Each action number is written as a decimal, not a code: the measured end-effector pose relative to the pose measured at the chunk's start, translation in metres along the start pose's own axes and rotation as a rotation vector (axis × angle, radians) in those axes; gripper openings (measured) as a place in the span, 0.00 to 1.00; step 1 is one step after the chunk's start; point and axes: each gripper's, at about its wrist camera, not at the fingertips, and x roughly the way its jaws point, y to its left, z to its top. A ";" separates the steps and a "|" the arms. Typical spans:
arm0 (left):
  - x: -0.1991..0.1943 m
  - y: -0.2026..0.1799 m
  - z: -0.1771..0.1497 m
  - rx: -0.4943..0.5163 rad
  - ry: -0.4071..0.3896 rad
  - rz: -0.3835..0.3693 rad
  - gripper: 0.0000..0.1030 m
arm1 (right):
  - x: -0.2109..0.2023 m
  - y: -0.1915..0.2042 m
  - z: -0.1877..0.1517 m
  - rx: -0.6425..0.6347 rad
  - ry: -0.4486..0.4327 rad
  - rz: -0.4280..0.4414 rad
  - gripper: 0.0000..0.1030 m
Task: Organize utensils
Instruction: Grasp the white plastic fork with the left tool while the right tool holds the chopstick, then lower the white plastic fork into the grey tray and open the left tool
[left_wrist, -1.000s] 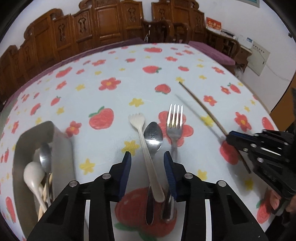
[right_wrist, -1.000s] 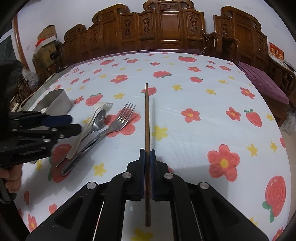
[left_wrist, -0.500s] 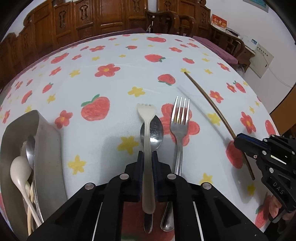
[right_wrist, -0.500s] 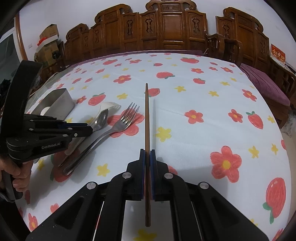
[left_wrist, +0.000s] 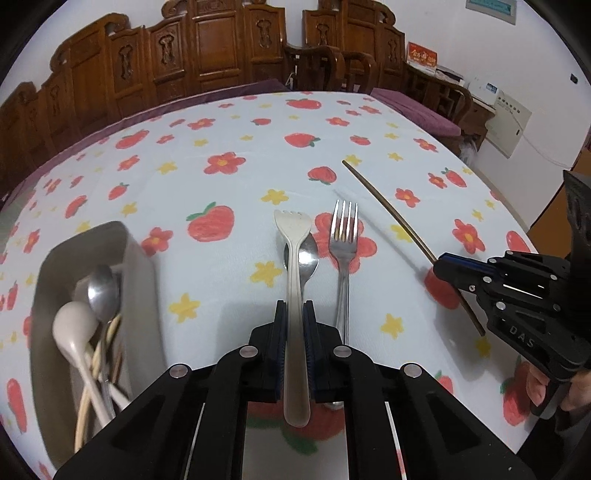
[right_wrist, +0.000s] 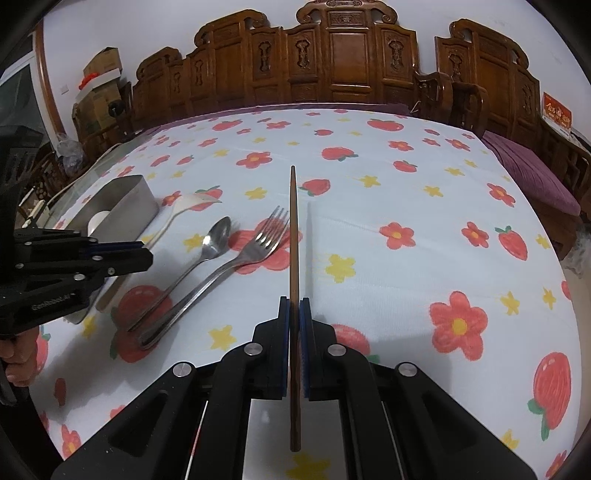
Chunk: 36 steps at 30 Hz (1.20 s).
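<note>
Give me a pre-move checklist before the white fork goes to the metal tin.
1. Left tool shut on the white plastic fork: ok; its jaws have just been closing, the handle between the pads.
2. Fork clear of the metal spoon under it: cannot tell from the left view; the right view shows it lifted.
3. Steel fork flat on the tablecloth, untouched: ok.
4. Metal tin has room: ok, though spoons and chopsticks already lie inside.
5. Right tool shut on the brown chopstick, away from the left path: ok.
</note>
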 end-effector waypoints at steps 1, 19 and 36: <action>-0.005 0.002 -0.001 0.002 -0.005 0.003 0.08 | -0.002 0.002 0.000 -0.002 -0.003 0.002 0.06; -0.062 0.031 -0.007 -0.017 -0.067 0.045 0.08 | -0.036 0.047 0.000 -0.058 -0.060 0.054 0.06; -0.083 0.086 -0.022 -0.082 -0.072 0.115 0.08 | -0.050 0.084 -0.008 -0.088 -0.081 0.098 0.06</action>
